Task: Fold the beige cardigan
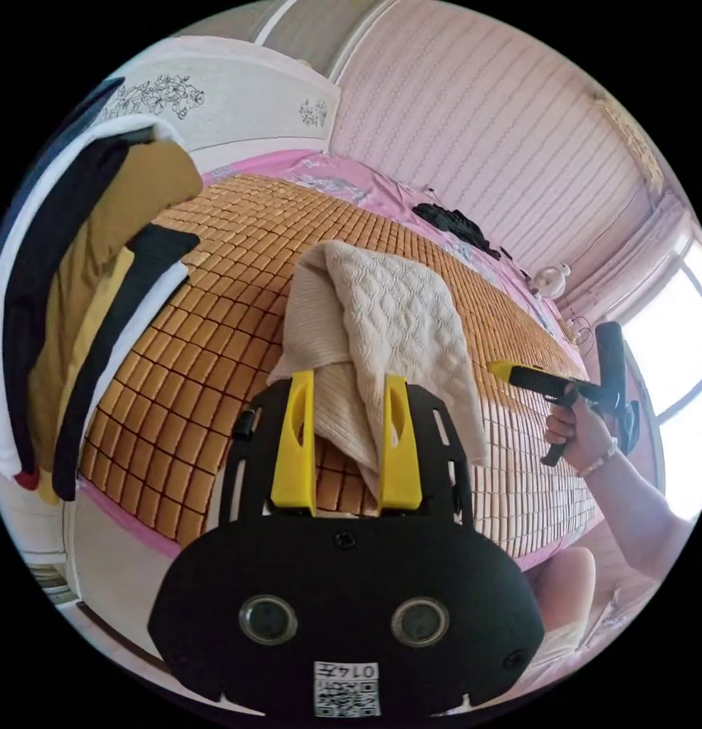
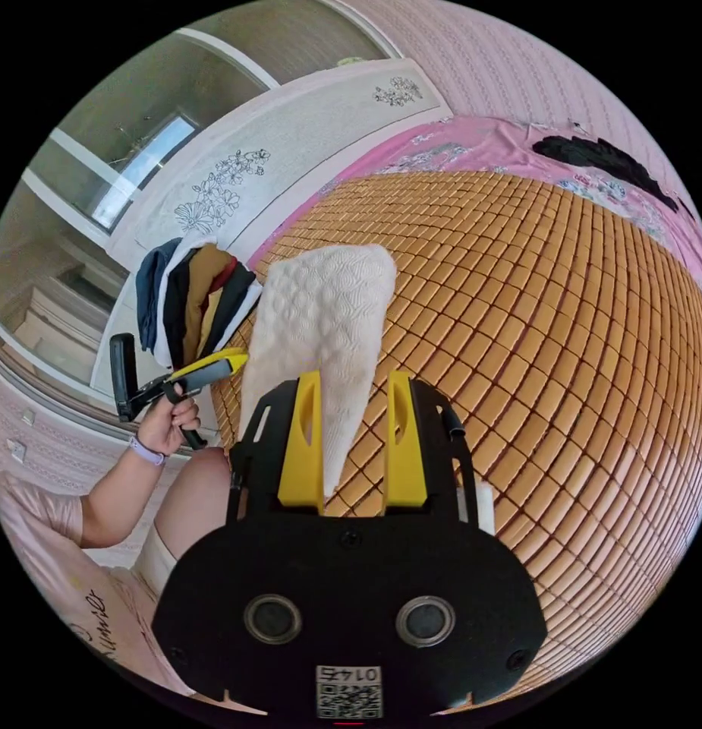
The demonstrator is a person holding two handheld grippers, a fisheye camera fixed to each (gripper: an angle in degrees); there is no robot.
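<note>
The beige cardigan (image 1: 388, 319) lies folded into a narrow bundle on the bamboo mat (image 1: 206, 319) of a bed. My left gripper (image 1: 349, 376) hovers over its near end with the yellow jaws apart and nothing pinched. To the right, a hand (image 1: 574, 433) holds the right gripper (image 1: 510, 372) off the cardigan's side. In the right gripper view, the cardigan (image 2: 320, 319) runs away from my right gripper (image 2: 356, 376), whose jaws stand apart above its near tip. The left gripper (image 2: 214, 366) sits at the cardigan's left edge, held in a hand (image 2: 168, 421).
A pile of black, mustard and white clothes (image 1: 77, 304) hangs at the mat's left end, also seen as the clothes pile (image 2: 191, 296). A black garment (image 1: 457, 220) lies on the pink sheet beyond. A white flowered board (image 1: 214, 99) ends the bed. The person's knee (image 1: 571, 577) is near.
</note>
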